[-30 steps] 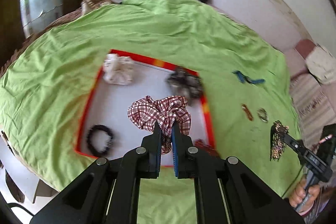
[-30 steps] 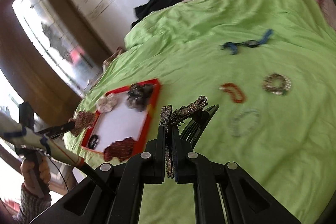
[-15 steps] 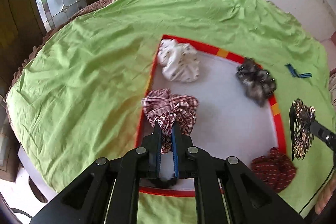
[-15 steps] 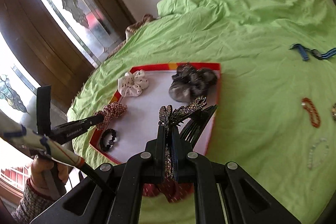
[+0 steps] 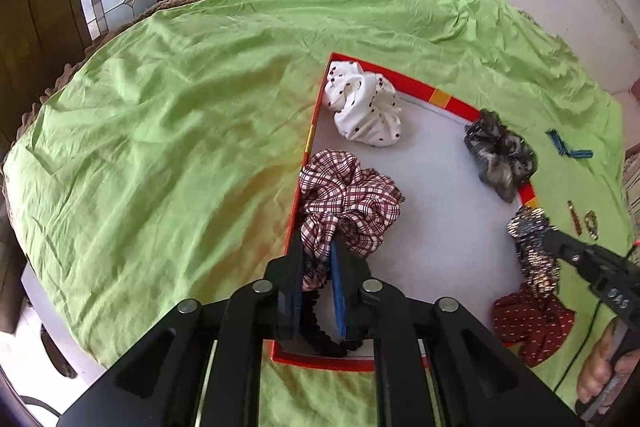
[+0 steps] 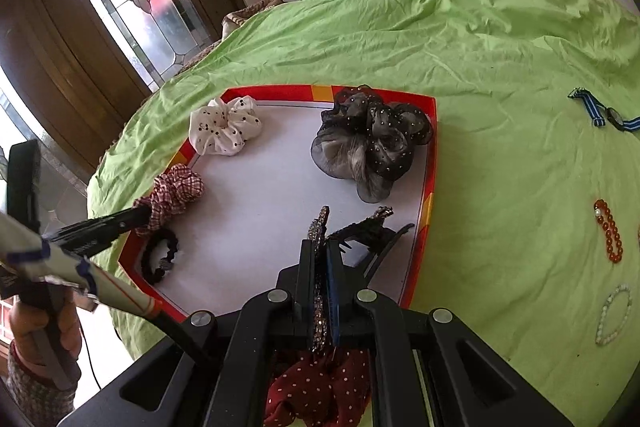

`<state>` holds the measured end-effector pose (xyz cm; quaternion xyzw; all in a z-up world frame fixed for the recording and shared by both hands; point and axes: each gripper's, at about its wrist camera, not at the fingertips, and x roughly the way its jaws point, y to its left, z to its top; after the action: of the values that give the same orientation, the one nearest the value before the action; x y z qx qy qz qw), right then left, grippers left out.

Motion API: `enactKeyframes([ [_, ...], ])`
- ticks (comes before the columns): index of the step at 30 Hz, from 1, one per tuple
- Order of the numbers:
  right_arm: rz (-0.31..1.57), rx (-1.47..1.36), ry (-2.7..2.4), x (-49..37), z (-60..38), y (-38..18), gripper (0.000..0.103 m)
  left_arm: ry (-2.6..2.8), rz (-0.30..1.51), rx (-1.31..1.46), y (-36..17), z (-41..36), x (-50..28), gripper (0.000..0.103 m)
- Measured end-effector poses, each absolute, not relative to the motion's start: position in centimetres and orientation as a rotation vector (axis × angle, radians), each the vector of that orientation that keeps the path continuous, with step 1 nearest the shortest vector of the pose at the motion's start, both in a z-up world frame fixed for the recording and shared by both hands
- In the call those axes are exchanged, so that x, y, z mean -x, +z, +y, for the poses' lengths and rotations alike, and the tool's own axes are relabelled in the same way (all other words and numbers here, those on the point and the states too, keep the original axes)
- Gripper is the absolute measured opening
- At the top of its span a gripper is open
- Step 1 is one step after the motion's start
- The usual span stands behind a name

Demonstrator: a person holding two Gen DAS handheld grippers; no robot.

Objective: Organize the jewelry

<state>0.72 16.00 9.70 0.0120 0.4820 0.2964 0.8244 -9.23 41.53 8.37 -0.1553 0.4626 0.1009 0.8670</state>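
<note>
left gripper (image 5: 316, 259): jaws opening around plaid scrunchie (image 5: 348, 203) | right gripper (image 6: 320, 259): clamped on beaded hair claw (image 6: 352, 227) | risk: scrunchie might snag a pad, claw might drop past tray (image 6: 424, 227) edge ahead

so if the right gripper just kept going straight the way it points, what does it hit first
Probably the bare white floor of the red-rimmed tray, just beyond the glittery hair clip that the right gripper holds. The grey sheer scrunchie lies farther along that line, though depth is hard to judge.

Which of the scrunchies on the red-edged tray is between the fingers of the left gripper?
The plaid scrunchie, red and white checked, at the tray's left edge. The left gripper's jaws are opening around it; the others lie free.
</note>
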Motion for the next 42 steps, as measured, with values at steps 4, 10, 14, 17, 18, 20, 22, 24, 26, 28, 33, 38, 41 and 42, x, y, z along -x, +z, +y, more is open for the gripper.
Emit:
enactKeyframes([
  [4,1.009,0.007,0.618,-0.7,16.3,9.6,0.007,0.202,0.932,0.359,9.8,41.4,10.3,0.018],
  [10,1.002,0.004,0.602,-0.8,16.2,9.7,0.016,0.235,0.863,0.338,12.6,39.8,12.7,0.042],
  [14,0.968,-0.128,0.604,-0.5,13.6,11.5,0.044,0.253,0.847,0.308,14.0,38.6,14.1,0.045],
  [17,0.926,-0.153,0.591,0.4,11.3,13.3,0.047,0.268,0.837,0.288,14.6,37.8,15.2,0.05],
  [18,0.908,-0.157,0.578,1.0,10.0,13.9,0.048,0.271,0.833,0.28,14.8,37.4,15.7,0.05],
  [20,0.891,-0.161,0.551,1.9,8.1,14.4,0.054,0.277,0.829,0.267,15.1,36.4,16.6,0.05],
  [22,0.885,-0.17,0.518,2.9,5.8,14.5,0.055,0.278,0.828,0.26,15.3,35.4,17.4,0.05],
  [24,0.89,-0.18,0.48,4.0,3.3,14.2,0.055,0.277,0.827,0.254,15.5,34.1,18.0,0.051],
  [26,0.892,-0.189,0.444,4.9,1.4,13.9,0.055,0.27,0.825,0.253,15.6,32.7,18.6,0.051],
  [28,0.893,-0.214,0.407,6.1,-0.9,13.4,0.055,0.248,0.823,0.245,15.7,30.6,19.2,0.051],
  [33,0.9,-0.278,0.339,9.5,-5.6,12.2,0.058,0.197,0.832,0.217,15.5,25.5,20.2,0.051],
  [38,0.865,-0.236,0.278,12.4,-7.9,11.6,0.06,0.134,0.871,0.149,14.7,20.0,20.5,0.051],
  [41,0.835,-0.174,0.233,13.6,-8.9,11.4,0.061,0.104,0.89,0.084,14.1,17.0,20.7,0.051],
  [42,0.828,-0.162,0.222,13.9,-9.2,11.4,0.062,0.097,0.895,0.059,13.9,15.9,20.9,0.051],
])
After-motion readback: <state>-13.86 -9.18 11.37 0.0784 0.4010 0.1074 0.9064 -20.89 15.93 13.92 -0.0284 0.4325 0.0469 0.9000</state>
